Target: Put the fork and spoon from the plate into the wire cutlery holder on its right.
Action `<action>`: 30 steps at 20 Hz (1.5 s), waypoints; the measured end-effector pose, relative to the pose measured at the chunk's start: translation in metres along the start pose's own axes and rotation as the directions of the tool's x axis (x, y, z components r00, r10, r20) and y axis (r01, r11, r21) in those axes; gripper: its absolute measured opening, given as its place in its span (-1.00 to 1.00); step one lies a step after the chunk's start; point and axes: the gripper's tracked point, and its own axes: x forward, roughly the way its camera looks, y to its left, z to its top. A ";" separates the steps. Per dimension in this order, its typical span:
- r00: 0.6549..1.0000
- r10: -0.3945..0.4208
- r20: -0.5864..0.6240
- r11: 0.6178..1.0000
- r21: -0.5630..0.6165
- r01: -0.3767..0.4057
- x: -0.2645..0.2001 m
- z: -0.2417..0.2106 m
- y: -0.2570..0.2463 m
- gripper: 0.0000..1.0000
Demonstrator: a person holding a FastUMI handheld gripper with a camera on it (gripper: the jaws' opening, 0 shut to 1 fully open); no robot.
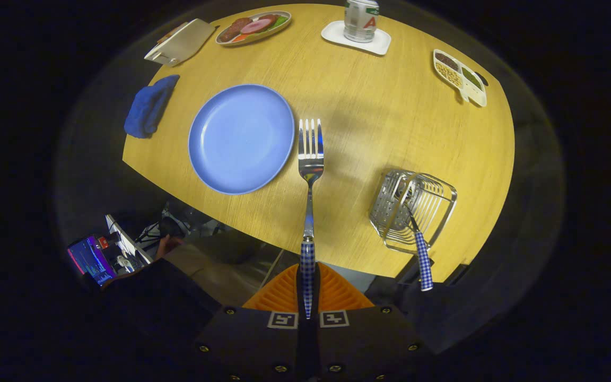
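Clenched in my claw (pixel 308 297) is the fork (pixel 310 201), both fingers pressing on its checked handle, so that the prongs stick out ahead over the table (pixel 390 116) in the stretch between the plate and the wire holder.

Beyond that, going by size: the table is a broad yellow wooden top with rounded corners, standing in a dark booth with dim floor around it. On it, beside the prongs, lies the blue plate (pixel 241 139), bare. Across from it, on the other side of the fork, stands the wire holder (pixel 412 209), near the table's near edge; the spoon (pixel 418 241) already sits in it, bowl down, its checked handle leaning out toward me. Past the plate a blue cloth (pixel 149 106) is bunched at the table's edge. At the far side are an oval dish of sliced food (pixel 253 27), a flat pale box (pixel 180 42), a can (pixel 360 20) on a white coaster (pixel 356 38), and a small divided tray (pixel 460 77).

Under the table's near edge I see a lit screen (pixel 91 260) and some cables.
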 end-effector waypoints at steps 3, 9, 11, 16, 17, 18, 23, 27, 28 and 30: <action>1.000 0.020 -0.010 0.998 0.055 -0.019 -0.017 -0.011 -0.021 -0.99; 0.998 0.051 -0.039 0.990 0.135 -0.046 -0.037 -0.031 -0.050 -0.99; 0.998 0.042 -0.052 0.991 0.130 -0.035 -0.039 -0.040 -0.059 -0.99; 0.992 0.067 -0.110 0.988 0.145 -0.050 -0.041 -0.055 -0.059 -0.99; 0.990 0.094 -0.109 0.985 0.157 -0.076 -0.042 -0.052 -0.055 -0.99; 0.987 0.123 -0.107 0.979 0.174 -0.103 -0.043 -0.050 -0.051 -0.98; 0.968 0.166 -0.187 0.972 0.199 -0.128 -0.038 -0.056 -0.054 -0.99; 0.957 0.116 -0.265 0.976 0.208 -0.061 -0.023 -0.051 -0.073 -0.99; 0.954 0.115 -0.276 0.975 0.214 -0.056 -0.020 -0.047 -0.073 -0.99; 0.943 0.120 -0.312 0.974 0.222 -0.051 -0.014 -0.042 -0.072 -0.99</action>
